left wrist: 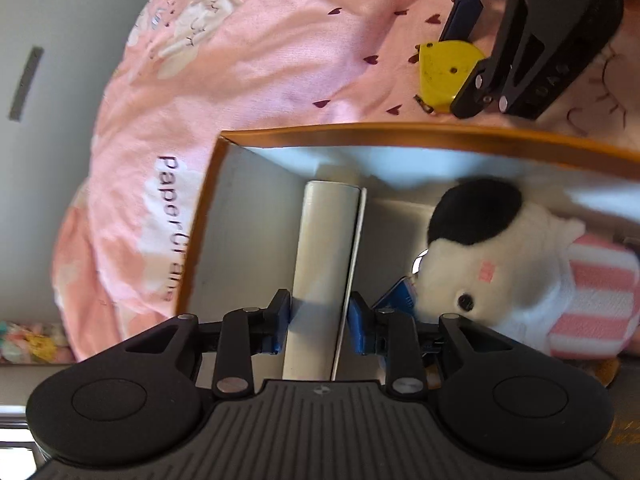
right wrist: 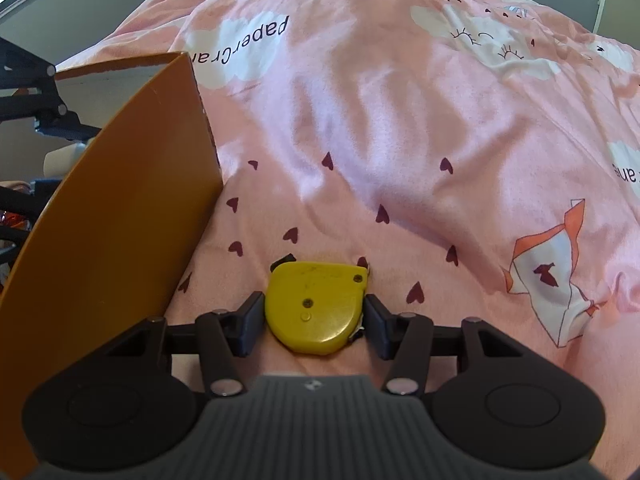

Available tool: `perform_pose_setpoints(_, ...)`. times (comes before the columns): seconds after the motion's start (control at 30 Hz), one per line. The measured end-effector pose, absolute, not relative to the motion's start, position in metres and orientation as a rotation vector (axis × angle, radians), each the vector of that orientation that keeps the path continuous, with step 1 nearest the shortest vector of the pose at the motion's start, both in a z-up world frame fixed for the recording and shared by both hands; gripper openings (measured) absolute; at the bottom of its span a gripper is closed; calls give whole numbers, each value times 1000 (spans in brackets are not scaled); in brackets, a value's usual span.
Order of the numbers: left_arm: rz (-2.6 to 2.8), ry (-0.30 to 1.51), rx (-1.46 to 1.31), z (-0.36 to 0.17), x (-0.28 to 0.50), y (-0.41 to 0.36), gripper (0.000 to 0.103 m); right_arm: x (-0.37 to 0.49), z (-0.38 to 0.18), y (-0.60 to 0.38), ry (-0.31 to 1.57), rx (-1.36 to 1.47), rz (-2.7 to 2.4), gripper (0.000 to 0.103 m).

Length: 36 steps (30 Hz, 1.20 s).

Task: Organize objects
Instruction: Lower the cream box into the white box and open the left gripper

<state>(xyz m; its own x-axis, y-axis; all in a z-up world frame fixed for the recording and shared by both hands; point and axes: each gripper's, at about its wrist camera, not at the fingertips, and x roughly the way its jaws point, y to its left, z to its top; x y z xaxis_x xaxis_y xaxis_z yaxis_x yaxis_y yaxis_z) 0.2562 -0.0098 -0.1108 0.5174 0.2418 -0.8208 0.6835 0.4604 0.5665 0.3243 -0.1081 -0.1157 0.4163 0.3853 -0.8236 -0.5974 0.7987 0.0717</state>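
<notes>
Two grippers in play. Yellow tape measure (right wrist: 316,308) lies on the pink bedspread (right wrist: 400,120) between the right gripper (right wrist: 316,326) jaws, which are spread and flank it closely; contact unclear. Left gripper (left wrist: 318,322) pinches a white tube (left wrist: 320,272) inside the orange box (left wrist: 400,132), its jaws close on the tube's sides. A plush toy (left wrist: 520,264) sits to the right of those jaws.

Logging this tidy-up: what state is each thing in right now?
Orange box: open-topped, on the bedspread.
White tube: inside the box, between the left gripper jaws.
Plush toy: lying in the box.
Yellow tape measure: on the bedspread, between the right gripper jaws.
</notes>
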Motion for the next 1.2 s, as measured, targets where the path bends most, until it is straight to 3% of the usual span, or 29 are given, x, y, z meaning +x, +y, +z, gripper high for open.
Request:
perform_pose_setpoints(0.13,-349,1066,1013,-107,262,-5,39,322,-113,-112,959,-240,626,55)
perform_pose_setpoints(0.37,-423,1142,774,-85,273,9,57,318,-109,-120,959,-232,622,55)
perform_pose_setpoints(0.63,-298,1312,605,-65,285,48,67,317,-102,-128,980,-180,615,55)
perform_pose_setpoints(0.83,-159,1419,445,-81,300,81,67,313,-96,-130,977,-172,611,55)
perform_pose_setpoints(1.03,-102,1440,346,-88,302,88,56,310,-95,-130,973,-186,608,55)
perform_pose_setpoints(1.2,10,1468,269,-96,307,86,58,312,-94,-129,968,-193,602,55)
